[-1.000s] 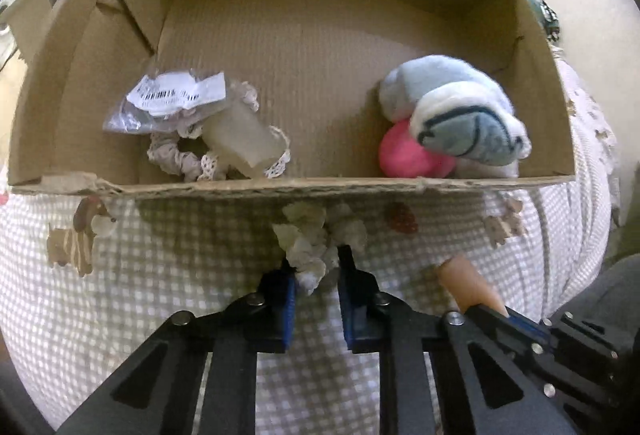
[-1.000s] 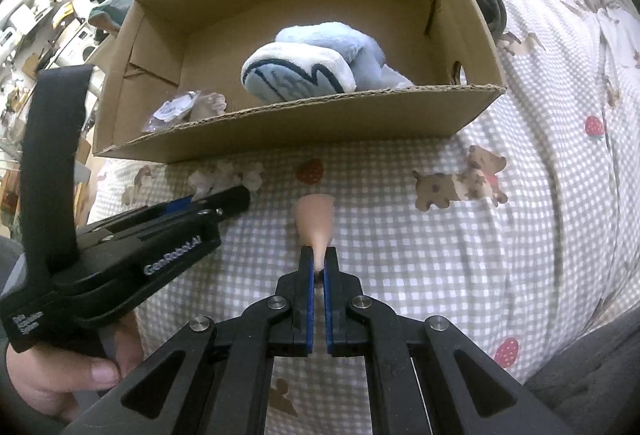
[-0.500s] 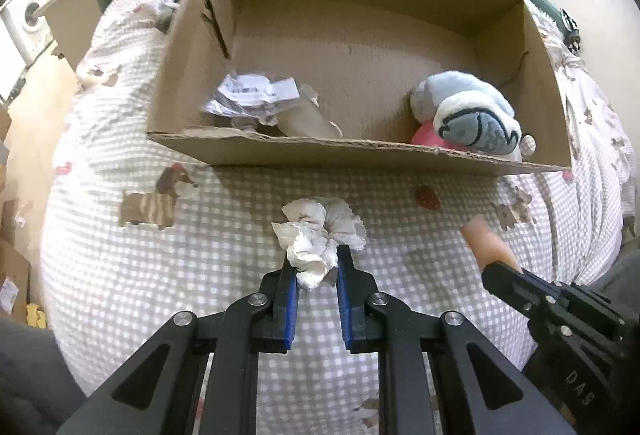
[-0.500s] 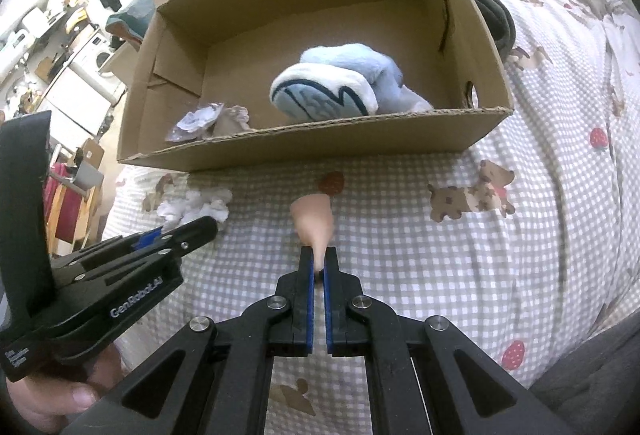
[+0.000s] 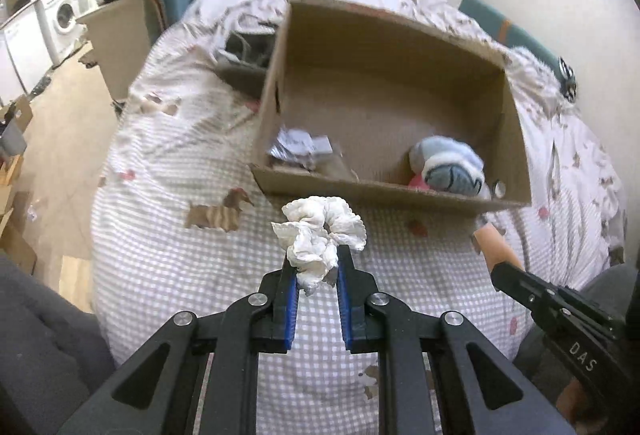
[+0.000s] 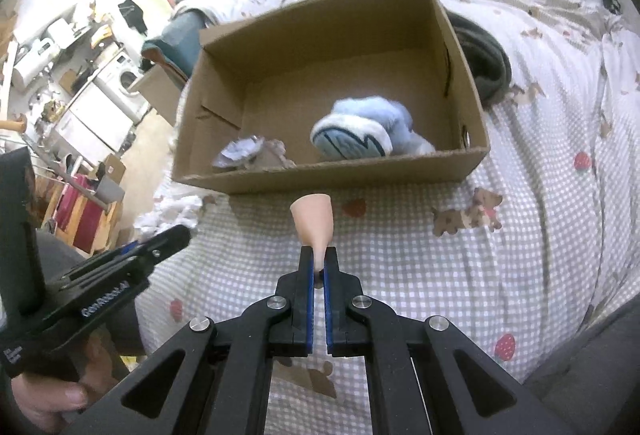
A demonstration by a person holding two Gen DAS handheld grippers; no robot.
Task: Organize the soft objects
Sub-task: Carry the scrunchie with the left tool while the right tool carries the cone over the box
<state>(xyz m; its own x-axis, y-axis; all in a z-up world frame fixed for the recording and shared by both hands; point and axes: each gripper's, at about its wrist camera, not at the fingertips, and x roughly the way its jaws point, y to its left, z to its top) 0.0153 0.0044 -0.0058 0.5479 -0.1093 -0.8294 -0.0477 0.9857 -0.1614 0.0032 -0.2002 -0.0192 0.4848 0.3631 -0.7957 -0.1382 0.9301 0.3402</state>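
Note:
My left gripper [image 5: 316, 267] is shut on a white ruffled scrunchie [image 5: 320, 231] and holds it above the checked bedspread, short of the cardboard box [image 5: 360, 191]. My right gripper [image 6: 319, 263] is shut on the narrow end of a beige cone-shaped soft piece [image 6: 314, 223], also held in front of the box [image 6: 320, 175]. The cone also shows in the left wrist view [image 5: 494, 245]. Inside the box lie a blue and white plush [image 5: 450, 167], a pink item [image 5: 418, 181] under it, and a bagged lace item with a label [image 5: 300, 149].
The box stands on a bed with a checked cover printed with dogs and strawberries [image 6: 520, 235]. A dark garment [image 6: 484, 59] lies behind the box. The floor, a washing machine [image 5: 66, 15] and shelves are off the bed's left side.
Both grippers have pulled back and up from the box with their loads, so the box looks smaller and farther. Both stay shut on the same things.

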